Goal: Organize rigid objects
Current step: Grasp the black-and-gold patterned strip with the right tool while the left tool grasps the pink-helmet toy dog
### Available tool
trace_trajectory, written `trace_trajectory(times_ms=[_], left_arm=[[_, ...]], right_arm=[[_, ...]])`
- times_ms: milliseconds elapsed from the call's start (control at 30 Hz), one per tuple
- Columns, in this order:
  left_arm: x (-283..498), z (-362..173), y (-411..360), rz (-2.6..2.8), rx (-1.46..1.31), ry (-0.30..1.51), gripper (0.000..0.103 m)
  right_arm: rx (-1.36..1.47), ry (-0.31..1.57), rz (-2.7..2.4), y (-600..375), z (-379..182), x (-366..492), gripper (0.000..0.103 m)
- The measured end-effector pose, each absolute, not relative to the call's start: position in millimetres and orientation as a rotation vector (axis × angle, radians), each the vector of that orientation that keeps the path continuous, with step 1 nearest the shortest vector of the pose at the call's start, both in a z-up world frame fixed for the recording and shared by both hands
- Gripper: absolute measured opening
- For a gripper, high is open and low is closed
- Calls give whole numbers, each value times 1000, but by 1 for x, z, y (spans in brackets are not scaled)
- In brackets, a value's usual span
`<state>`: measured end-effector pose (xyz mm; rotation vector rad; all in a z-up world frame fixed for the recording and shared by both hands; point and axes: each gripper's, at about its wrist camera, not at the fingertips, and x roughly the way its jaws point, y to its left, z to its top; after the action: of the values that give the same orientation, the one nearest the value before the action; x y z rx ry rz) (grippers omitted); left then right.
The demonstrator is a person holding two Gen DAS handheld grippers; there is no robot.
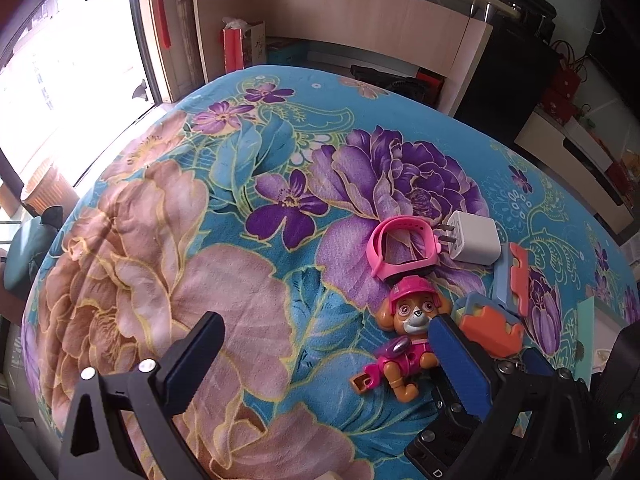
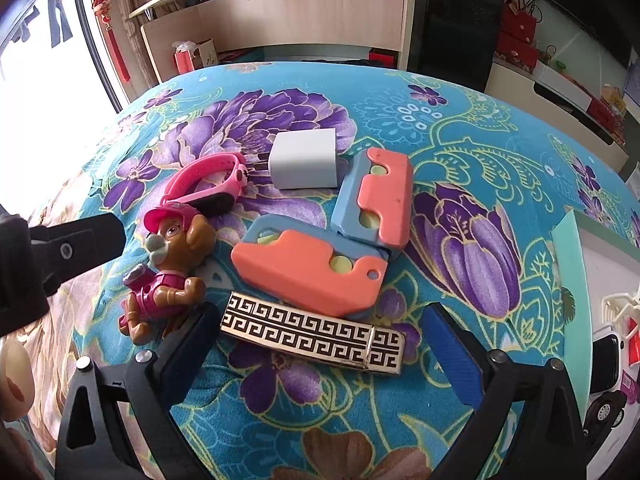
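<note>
Both tools are spread apart, gripping nothing: the right tool (image 2: 316, 354) hovers over a flat gold-and-black key-pattern bar (image 2: 312, 334) on the floral blue bed cover (image 2: 460, 420), and the left tool (image 1: 328, 364) hangs beside a pink-helmeted toy puppy figure (image 1: 404, 336). Beyond lie two orange-and-blue plastic blocks (image 2: 312, 270), then a pink wristband (image 2: 208, 180) and a white charger cube (image 2: 304, 158).
</note>
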<state>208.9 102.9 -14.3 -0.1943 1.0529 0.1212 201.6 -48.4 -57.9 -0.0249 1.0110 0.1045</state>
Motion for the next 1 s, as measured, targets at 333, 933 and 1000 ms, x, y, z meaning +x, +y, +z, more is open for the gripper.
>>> trace_trajectory(times_ms=[333,933,1000], left_arm=[[210,-16,93,93,-173,1061,103],[218,-32,79,60,-163,1110,103],[219,-35,74,66,-141,1115,103]], right_arm=[[-7,999,97,-54,-55,197,92],[29,1018,50,-88,-52,188,85],[36,1021,42,-93,-52,187,85]])
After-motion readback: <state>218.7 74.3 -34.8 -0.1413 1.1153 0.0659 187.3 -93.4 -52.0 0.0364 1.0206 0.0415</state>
